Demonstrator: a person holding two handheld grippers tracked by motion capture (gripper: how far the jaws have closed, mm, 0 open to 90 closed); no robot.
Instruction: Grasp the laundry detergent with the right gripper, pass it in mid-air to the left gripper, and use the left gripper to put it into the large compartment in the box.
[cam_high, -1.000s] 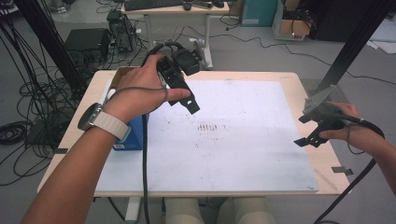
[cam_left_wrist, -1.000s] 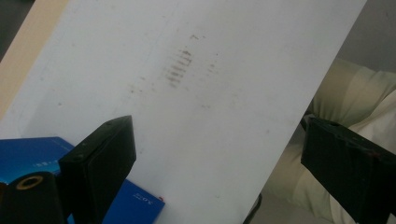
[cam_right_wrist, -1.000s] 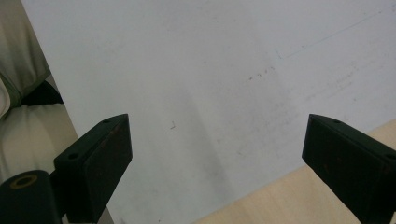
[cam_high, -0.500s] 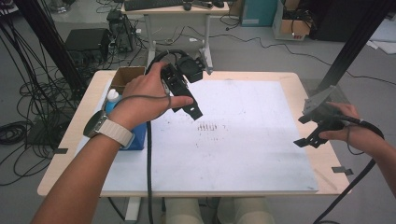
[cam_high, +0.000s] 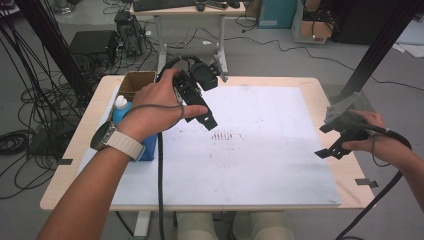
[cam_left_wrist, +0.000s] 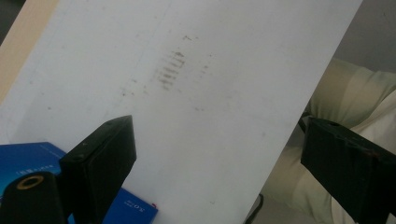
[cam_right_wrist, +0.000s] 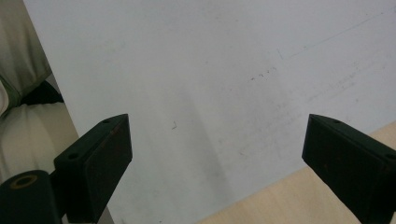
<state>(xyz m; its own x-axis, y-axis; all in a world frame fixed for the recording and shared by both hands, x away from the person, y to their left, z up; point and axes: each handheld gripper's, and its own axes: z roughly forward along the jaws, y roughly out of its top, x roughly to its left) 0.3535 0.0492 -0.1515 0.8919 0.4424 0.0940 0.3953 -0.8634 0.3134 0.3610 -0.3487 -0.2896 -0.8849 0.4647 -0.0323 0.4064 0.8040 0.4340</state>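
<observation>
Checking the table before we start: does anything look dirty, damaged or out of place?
One thing: a patch of short dark smudge marks stains the white board near its middle. The blue box lies flat at the board's left edge.

even soft indoor light, faint shadows, mild blur, no glare

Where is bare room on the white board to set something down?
The middle and right of the large white board lie bare, between the faint dark smudge marks and the right gripper. The left edge is crowded: blue box, white-capped bottle, brown cardboard box, left gripper.
</observation>
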